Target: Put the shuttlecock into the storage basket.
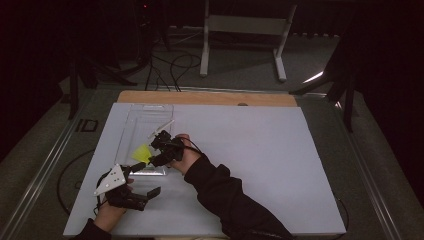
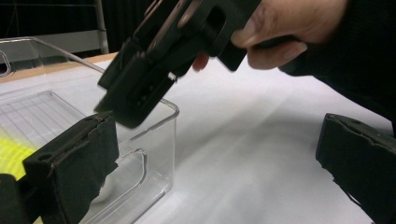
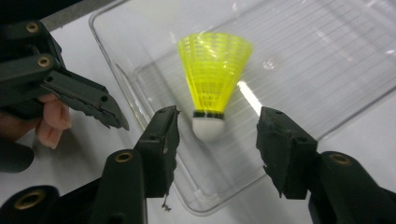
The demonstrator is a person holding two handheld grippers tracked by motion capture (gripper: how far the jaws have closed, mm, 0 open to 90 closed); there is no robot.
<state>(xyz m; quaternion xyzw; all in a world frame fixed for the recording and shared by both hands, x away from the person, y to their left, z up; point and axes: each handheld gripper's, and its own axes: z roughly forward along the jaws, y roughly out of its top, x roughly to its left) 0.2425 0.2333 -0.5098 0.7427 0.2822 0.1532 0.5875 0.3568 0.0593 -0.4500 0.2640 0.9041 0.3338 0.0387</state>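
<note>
Since the yellow shuttlecock (image 3: 214, 81) lies inside the clear plastic tray (image 3: 154, 42), cork end toward the tray's near corner, the right claw (image 3: 217, 140) hangs just above it with its jaws parted and nothing between the pads. By my reading that is a release: the cork sits in line with the gap but apart from both pads. The left claw (image 2: 205, 163) (jaws wide, empty) rests low on the white tabletop (image 1: 260, 150) just beside the tray's corner, likely to steady or simply wait. From the high view the shuttlecock (image 1: 141, 152) sits at the tray's near end, close under the right claw (image 1: 159, 150).
</note>
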